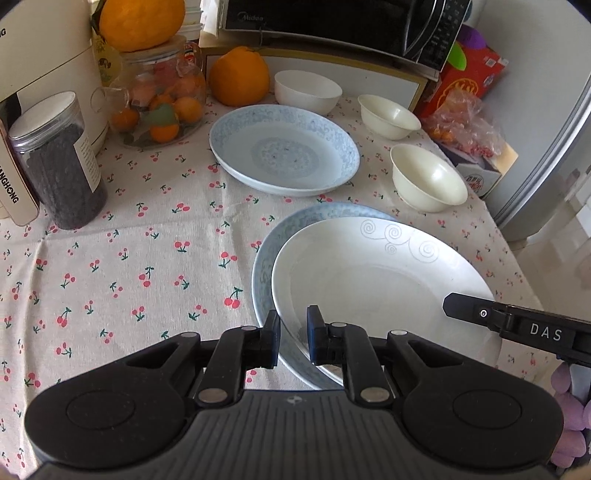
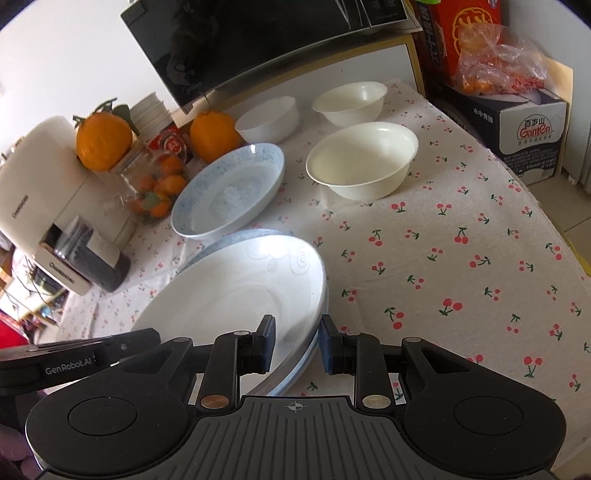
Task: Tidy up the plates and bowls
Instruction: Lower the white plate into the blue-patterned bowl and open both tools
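A: Left gripper [image 1: 293, 338]: jaws clamped on the near rim of the white swirl plate [image 1: 384, 284], one pad inside, one outside. That plate sits on a blue-patterned plate [image 1: 269, 243] whose edge shows past it on the left.

B: Right gripper [image 2: 297, 345]: jaws closed on the edge of the two stacked plates, white swirl plate [image 2: 236, 291] on top, blue-patterned plate [image 2: 317, 347] under it. The left gripper's finger [image 2: 110, 349] reaches in from the left at the same rim.

A: Landmark: the stack. Beyond it a second blue-patterned plate [image 1: 284, 149] lies alone on the cherry-print tablecloth [image 1: 147, 258].

B: Beyond-right of the stack, a cream bowl [image 1: 428, 177]; further back another cream bowl [image 1: 389, 115] and a white bowl [image 1: 307, 90], all apart, upright.

A: Far behind the stack a black microwave [image 1: 340, 26]; back left an orange [image 1: 239, 75], a glass jar of small oranges [image 1: 162, 99], a dark-filled canister [image 1: 55, 158]
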A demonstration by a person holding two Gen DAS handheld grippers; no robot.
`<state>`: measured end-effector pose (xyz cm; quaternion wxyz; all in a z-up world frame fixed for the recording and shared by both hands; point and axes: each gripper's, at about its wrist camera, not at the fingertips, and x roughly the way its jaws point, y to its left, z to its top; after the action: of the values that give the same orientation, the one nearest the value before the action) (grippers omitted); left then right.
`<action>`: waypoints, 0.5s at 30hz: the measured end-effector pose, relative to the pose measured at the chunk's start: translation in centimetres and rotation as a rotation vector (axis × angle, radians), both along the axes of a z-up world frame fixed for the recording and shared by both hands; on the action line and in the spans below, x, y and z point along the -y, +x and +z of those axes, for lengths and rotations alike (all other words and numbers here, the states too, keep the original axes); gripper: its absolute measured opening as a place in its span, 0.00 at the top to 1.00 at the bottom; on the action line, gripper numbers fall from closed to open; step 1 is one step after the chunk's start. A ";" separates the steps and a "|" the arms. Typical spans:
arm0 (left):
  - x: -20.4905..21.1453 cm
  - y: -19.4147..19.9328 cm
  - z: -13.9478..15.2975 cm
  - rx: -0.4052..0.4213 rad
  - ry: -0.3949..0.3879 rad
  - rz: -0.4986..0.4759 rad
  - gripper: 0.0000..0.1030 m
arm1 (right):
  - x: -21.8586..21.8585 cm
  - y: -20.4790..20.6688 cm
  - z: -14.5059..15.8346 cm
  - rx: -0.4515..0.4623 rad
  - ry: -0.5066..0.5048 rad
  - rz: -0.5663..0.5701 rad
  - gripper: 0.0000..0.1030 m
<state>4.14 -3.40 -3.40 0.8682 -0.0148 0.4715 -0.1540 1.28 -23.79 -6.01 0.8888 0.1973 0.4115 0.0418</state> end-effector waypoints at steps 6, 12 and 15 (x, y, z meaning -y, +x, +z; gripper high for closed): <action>0.4 -0.2 -0.1 0.009 0.027 -0.011 0.87 | -0.5 0.0 -0.1 -0.010 -0.044 0.009 0.76; 0.6 -0.2 -0.1 0.018 0.047 -0.019 0.87 | -0.7 0.0 -0.2 -0.018 -0.066 0.012 0.76; 0.7 -0.3 -0.1 0.022 0.055 -0.020 0.87 | -0.8 0.0 -0.1 -0.016 -0.081 0.015 0.76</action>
<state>3.84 -4.10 -3.47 0.8718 0.0157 0.4662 -0.1499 1.29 -22.97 -6.13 0.8924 0.1585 0.4215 0.0301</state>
